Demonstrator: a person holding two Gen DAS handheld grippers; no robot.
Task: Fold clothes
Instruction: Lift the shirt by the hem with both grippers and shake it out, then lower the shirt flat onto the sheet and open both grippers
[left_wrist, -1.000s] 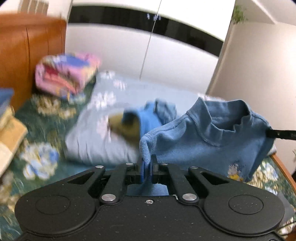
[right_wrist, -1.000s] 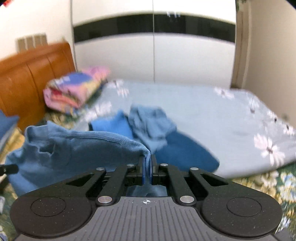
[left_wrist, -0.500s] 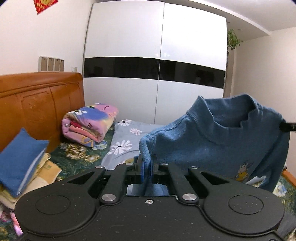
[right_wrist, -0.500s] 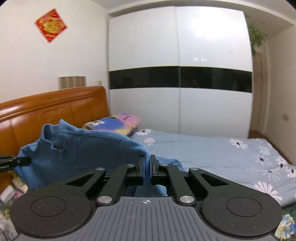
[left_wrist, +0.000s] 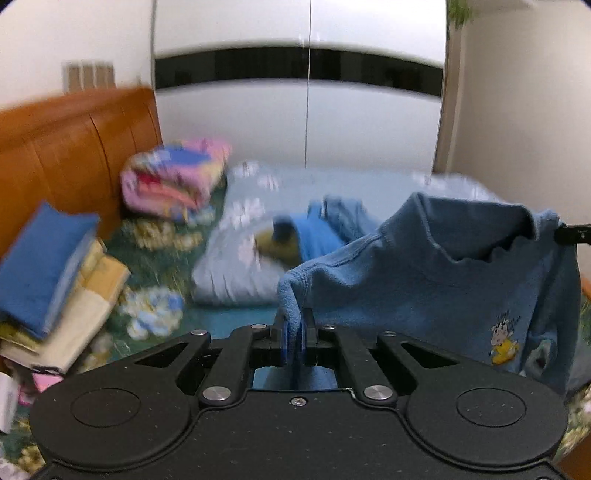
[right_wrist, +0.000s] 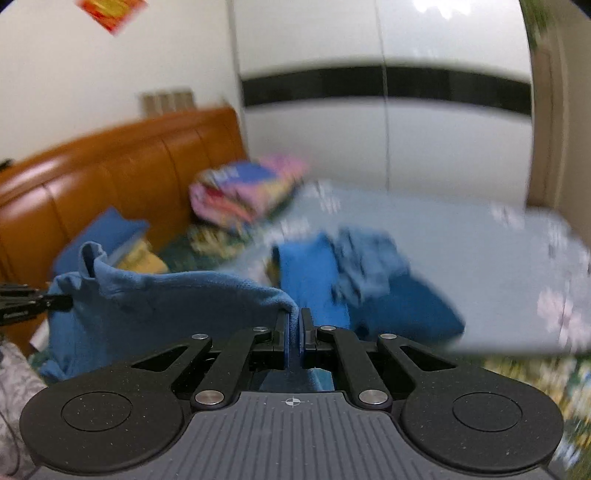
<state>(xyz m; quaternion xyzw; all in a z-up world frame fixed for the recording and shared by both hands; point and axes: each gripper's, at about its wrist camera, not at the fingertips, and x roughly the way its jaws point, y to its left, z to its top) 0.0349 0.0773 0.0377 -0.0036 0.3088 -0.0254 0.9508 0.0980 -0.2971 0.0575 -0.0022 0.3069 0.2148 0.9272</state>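
Left tool (left_wrist: 294, 334) and right tool (right_wrist: 293, 334): we see both clamped on the blue sweater (left_wrist: 443, 280), stretched above the bed (right_wrist: 461, 236).

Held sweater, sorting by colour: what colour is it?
Blue sweater, small cartoon print; clearest in left wrist view.

Right gripper (right_wrist: 294, 332) pinching a blue fleece top (right_wrist: 166, 299) at its shoulder, garment hanging above bed (right_wrist: 461, 258), left gripper (right_wrist: 55, 302) gripping its far shoulder.
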